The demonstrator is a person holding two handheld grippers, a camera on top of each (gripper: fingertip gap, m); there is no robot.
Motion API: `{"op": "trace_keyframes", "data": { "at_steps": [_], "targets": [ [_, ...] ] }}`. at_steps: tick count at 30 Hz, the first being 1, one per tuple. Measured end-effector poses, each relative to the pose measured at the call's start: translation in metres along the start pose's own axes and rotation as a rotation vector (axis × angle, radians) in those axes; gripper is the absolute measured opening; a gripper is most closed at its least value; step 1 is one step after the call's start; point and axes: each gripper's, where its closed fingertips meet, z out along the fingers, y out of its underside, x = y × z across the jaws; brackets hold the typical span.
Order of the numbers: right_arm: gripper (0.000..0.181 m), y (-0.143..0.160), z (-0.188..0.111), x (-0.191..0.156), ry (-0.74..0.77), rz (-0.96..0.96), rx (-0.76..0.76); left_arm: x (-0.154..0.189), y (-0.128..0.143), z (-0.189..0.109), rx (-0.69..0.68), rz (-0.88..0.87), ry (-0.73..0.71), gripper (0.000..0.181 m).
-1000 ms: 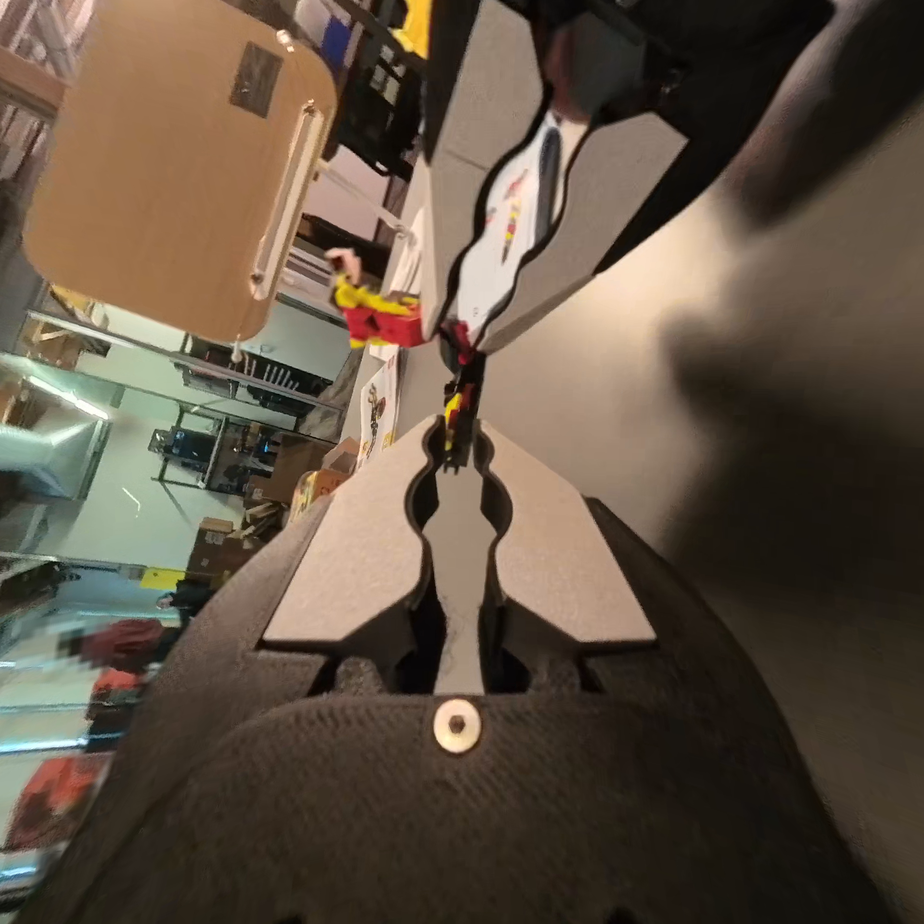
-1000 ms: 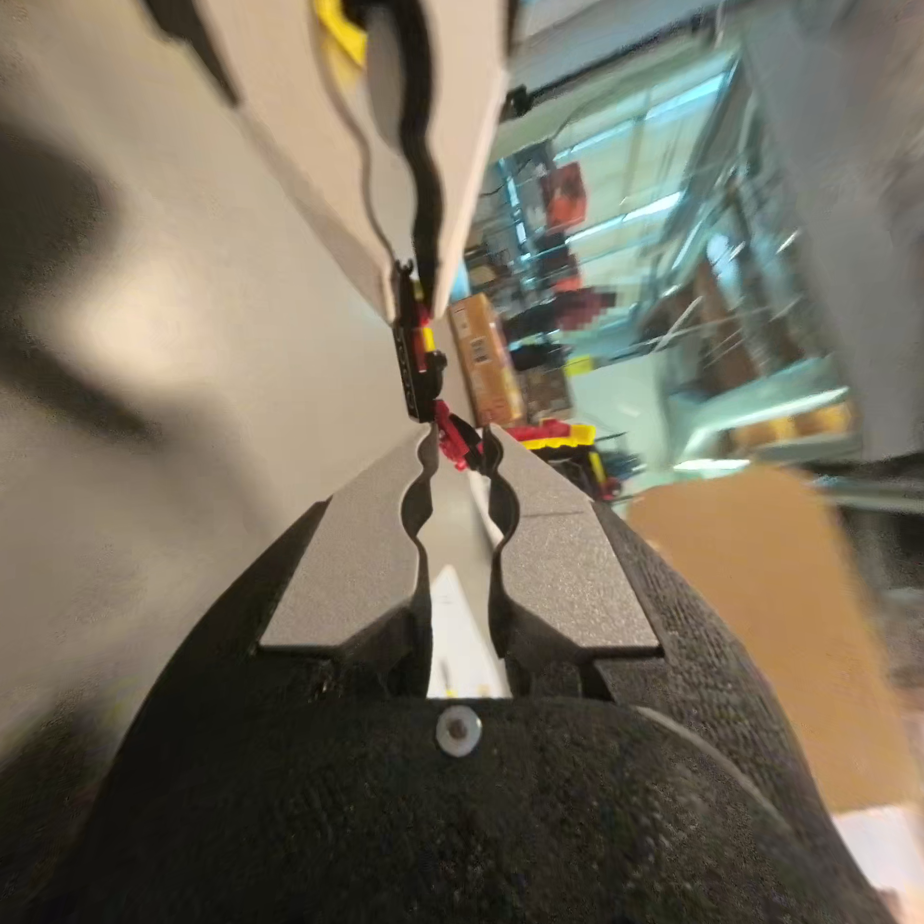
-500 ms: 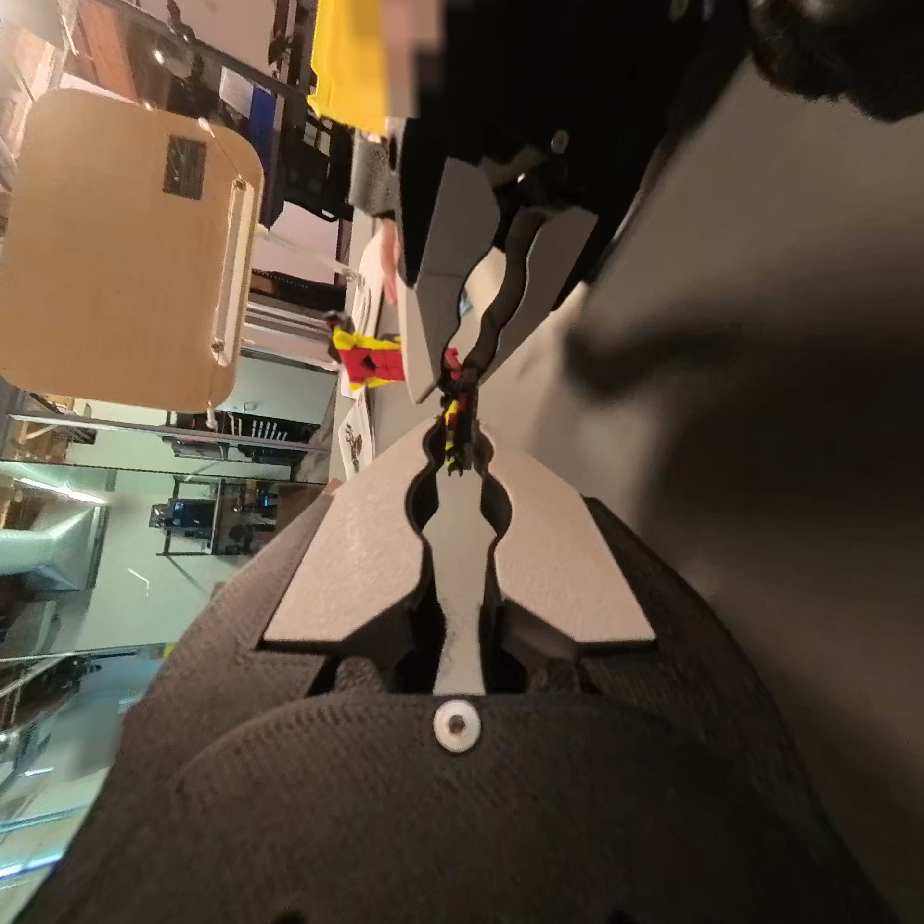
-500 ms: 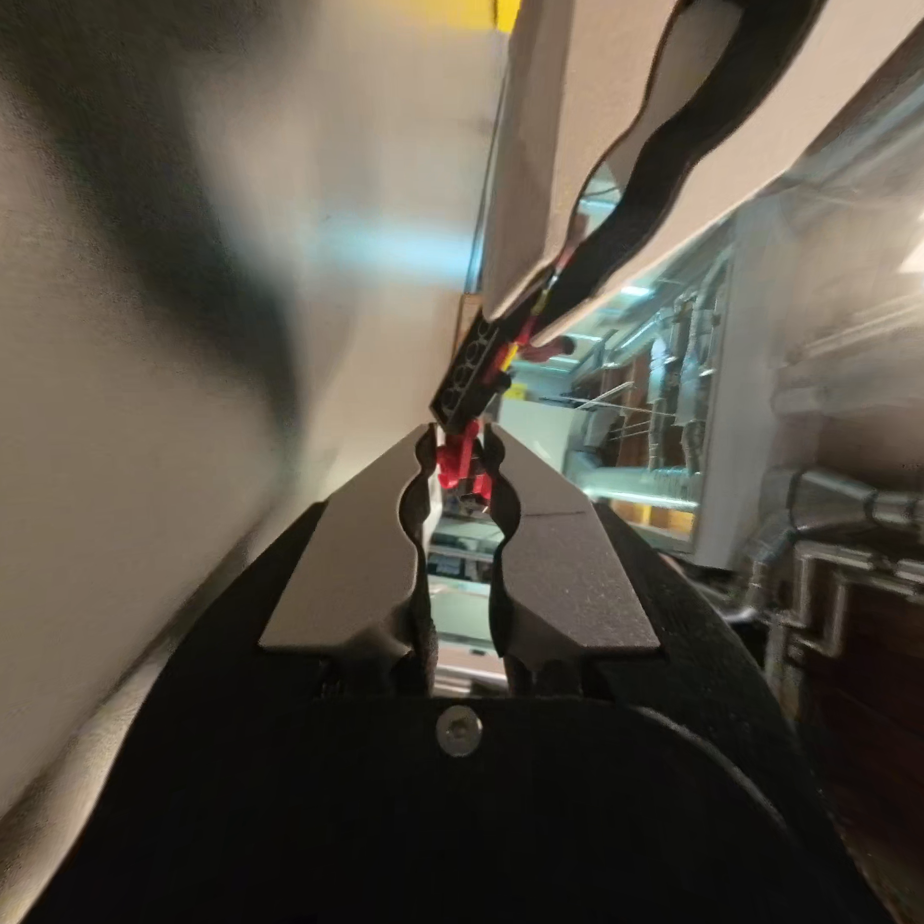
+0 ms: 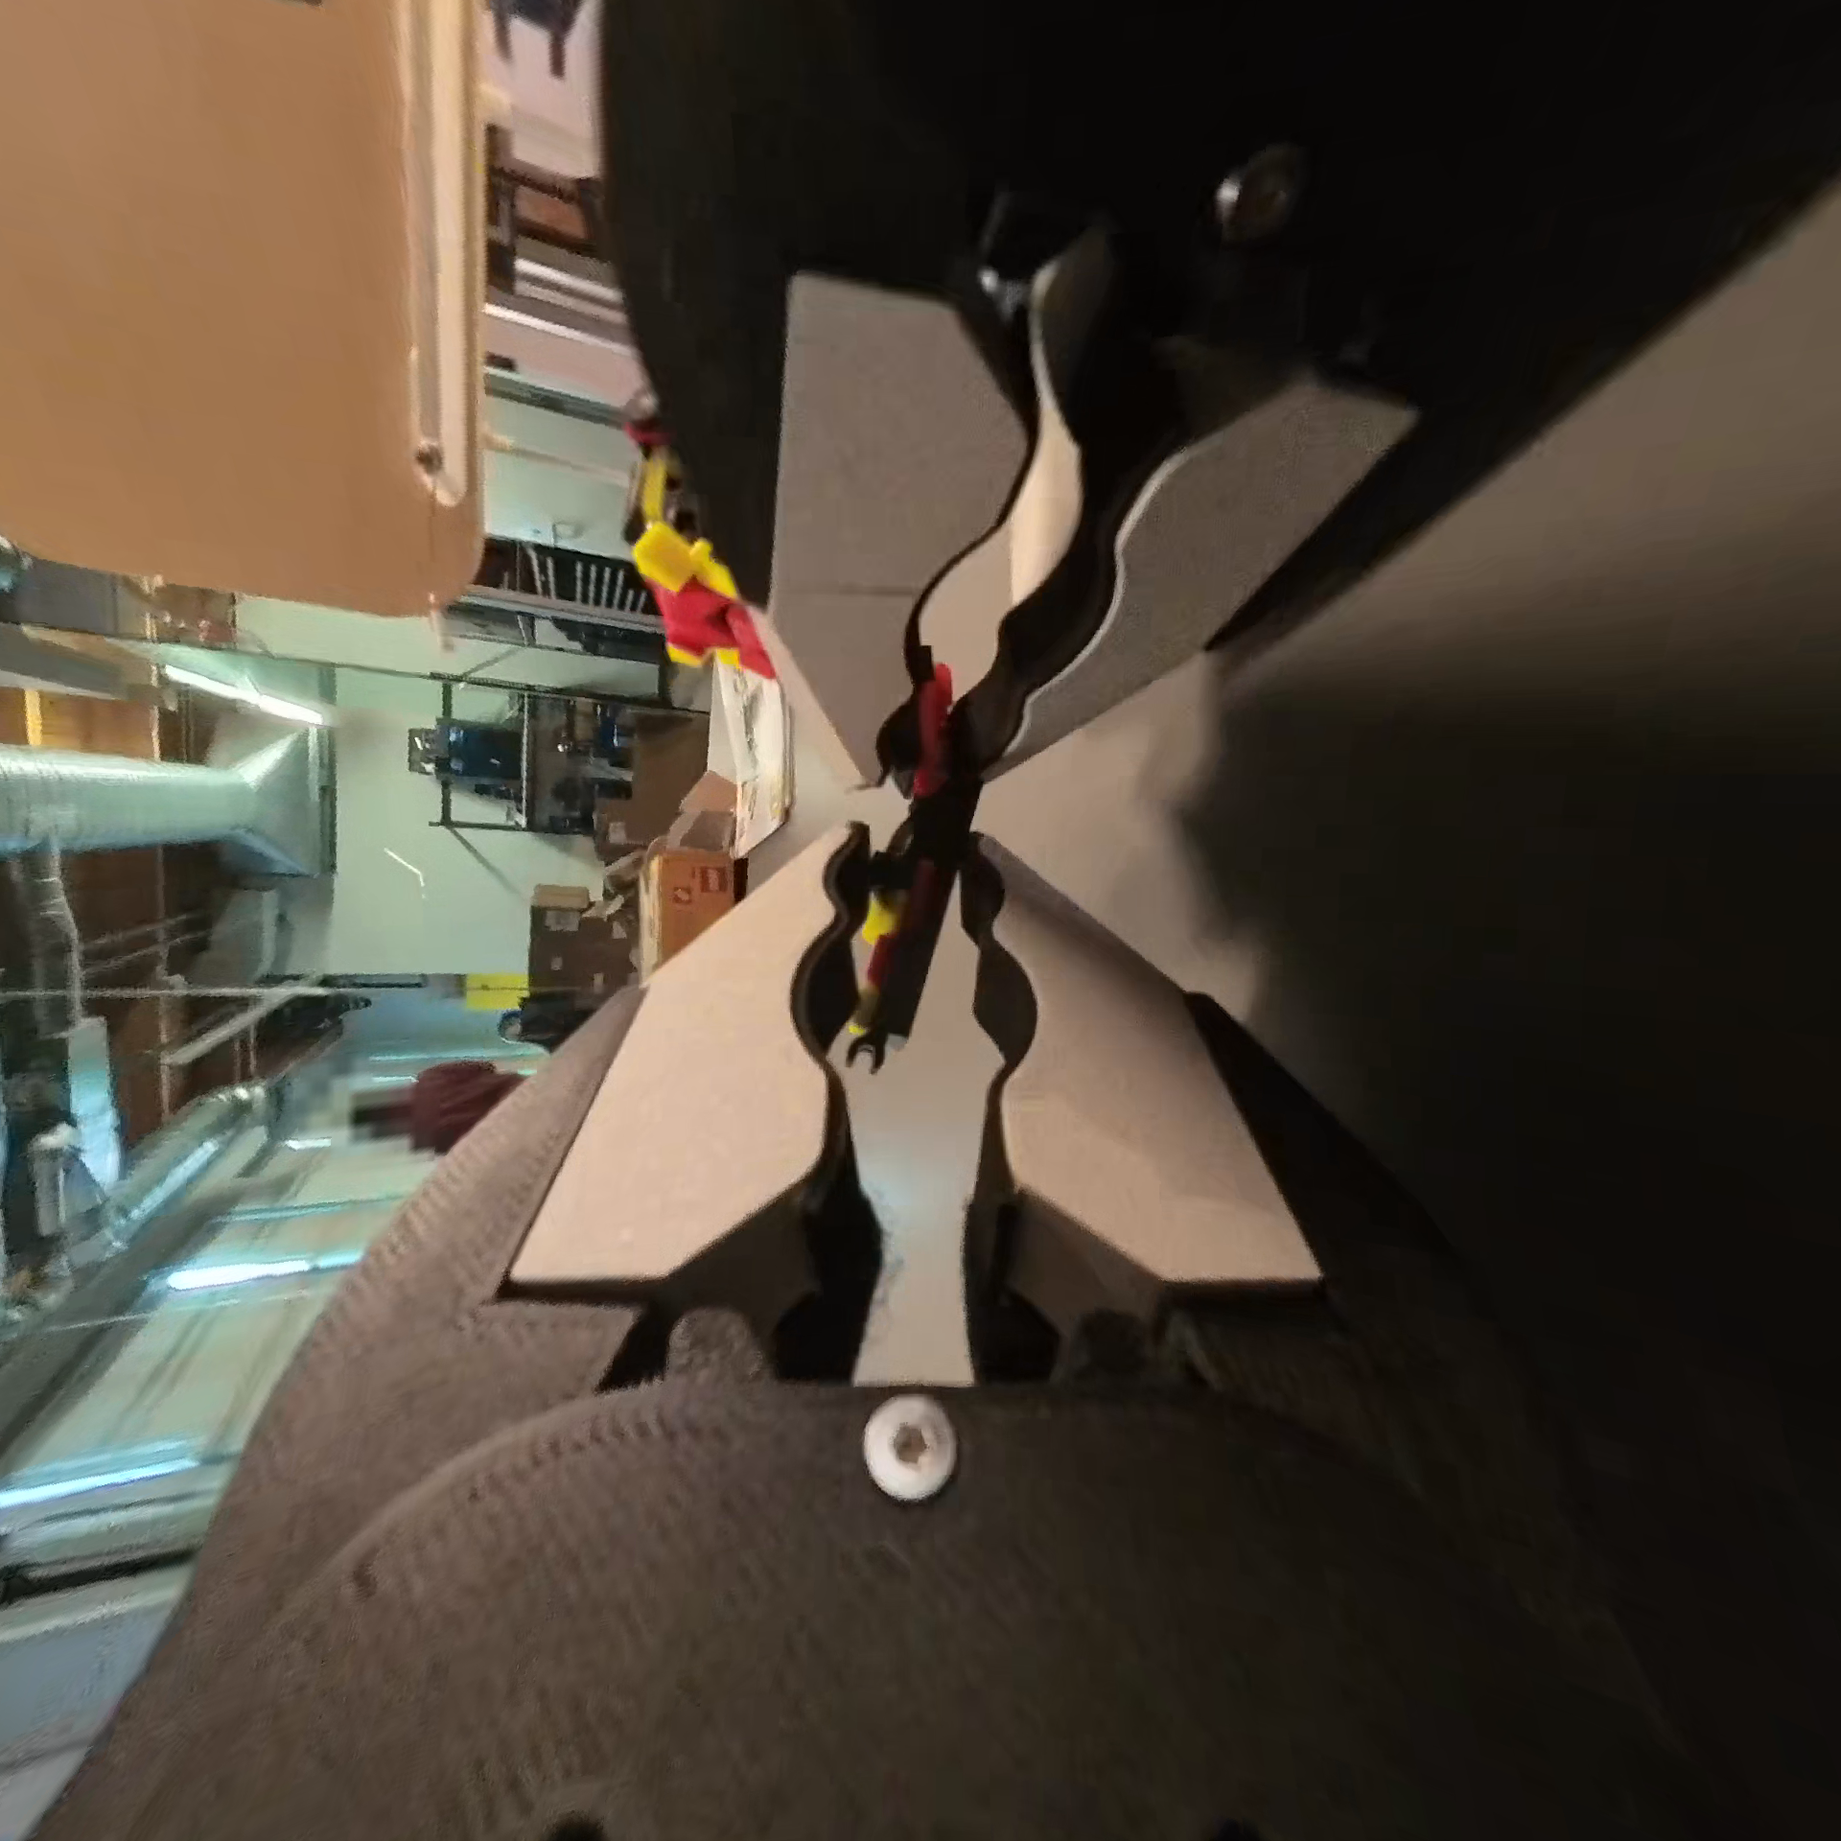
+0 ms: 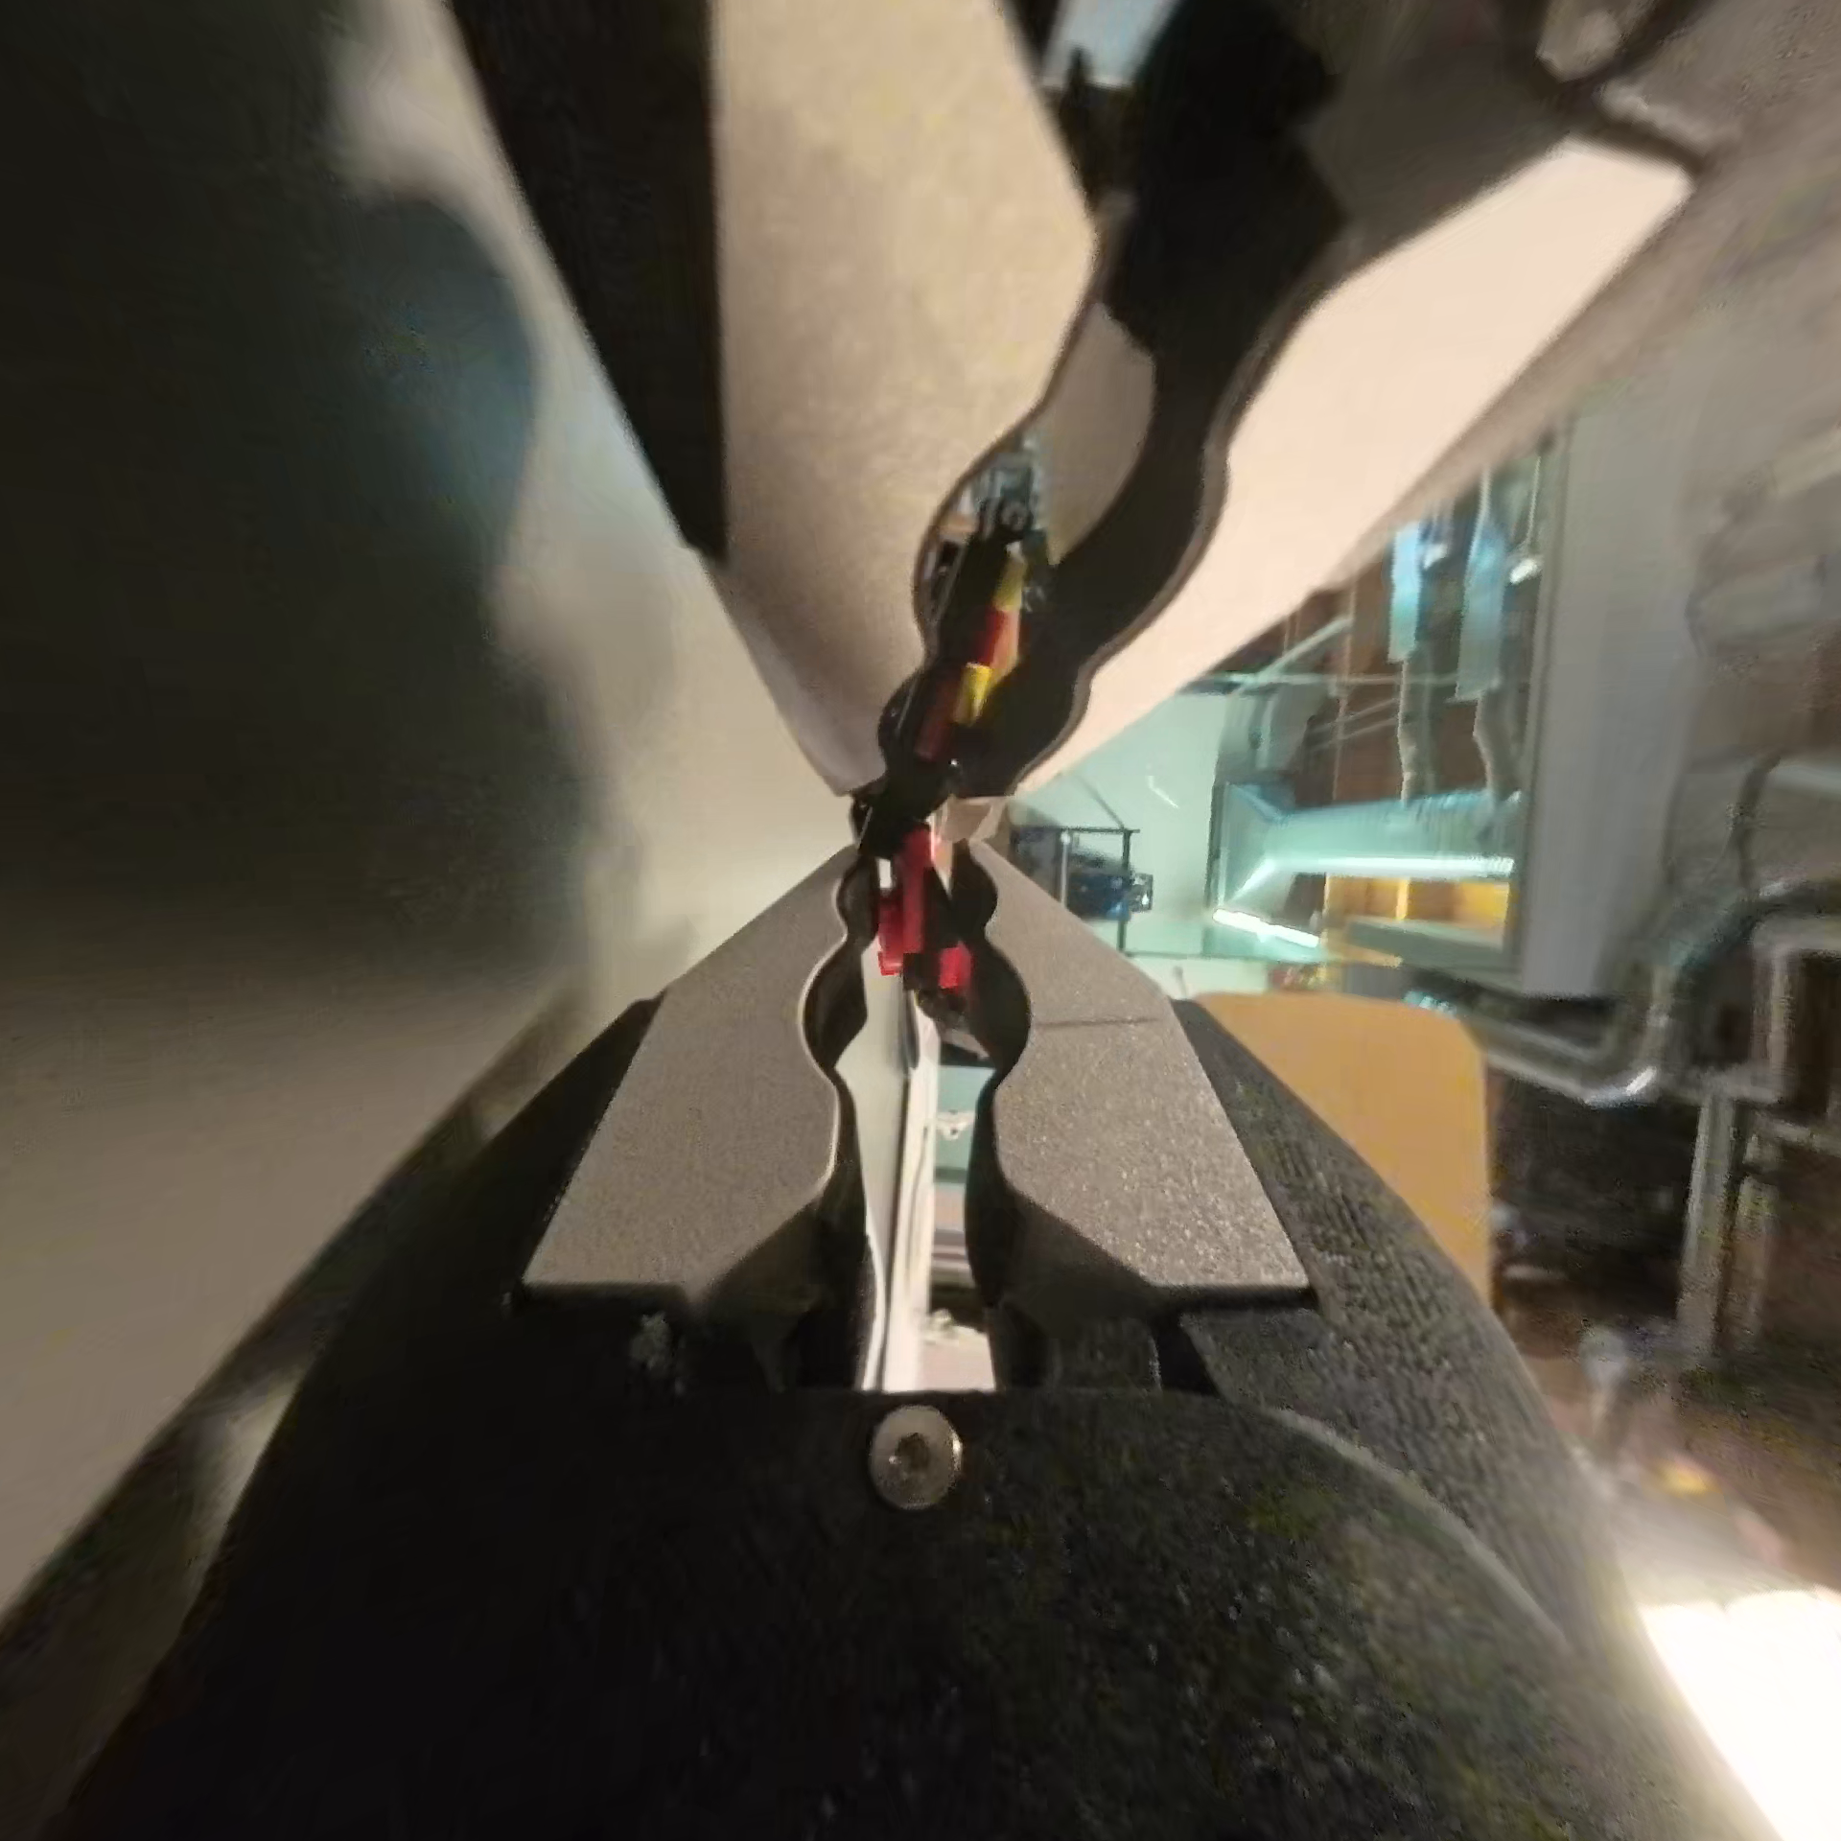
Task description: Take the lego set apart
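Note:
A small lego assembly of black, red and yellow pieces is held in the air between both grippers, which meet tip to tip. My left gripper [image 5: 912, 847] is shut on the black, yellow and red strip [image 5: 902, 936], which lies back between its fingers. My right gripper [image 6: 912, 867] is shut on the red end [image 6: 907, 912] of the same assembly. In the left wrist view the right gripper [image 5: 926, 767] comes in from above. In the right wrist view the left gripper [image 6: 917, 787] does the same, with the strip [image 6: 981, 638] in its jaws.
A second red and yellow lego chunk [image 5: 697, 598] sits on the grey table [image 5: 1395, 797] behind the right gripper, beside a printed booklet [image 5: 757, 737]. A tan wooden board [image 5: 229, 299] stands at the upper left. Cardboard boxes [image 5: 687, 887] lie farther off. My left and right fingertips are right by each other.
The two grippers have drawn closer until their tips nearly touch. Both have tilted. The lego strip now lies deeper between the left fingers.

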Motion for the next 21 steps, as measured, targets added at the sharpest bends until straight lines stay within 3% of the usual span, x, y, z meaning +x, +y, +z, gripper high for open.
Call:
{"op": "trace_keyframes", "data": {
  "at_steps": [5, 13, 17, 21],
  "targets": [
    [0.012, 0.002, -0.003, 0.018, 0.042, 0.218, -0.003, -0.019, -0.004, -0.004, 0.046, -0.214, -0.035, 0.018],
    [0.012, -0.004, -0.018, 0.028, 0.077, 0.221, 0.165, -0.024, -0.020, -0.022, 0.166, -0.091, -0.101, 0.016],
    [0.011, -0.009, -0.028, 0.021, 0.049, 0.174, 0.195, -0.013, -0.018, -0.021, 0.236, -0.135, -0.018, 0.017],
    [0.011, -0.013, -0.042, 0.012, -0.059, 0.301, 0.301, -0.003, -0.030, -0.029, 0.327, -0.207, 0.073, 0.016]
  ]
}}
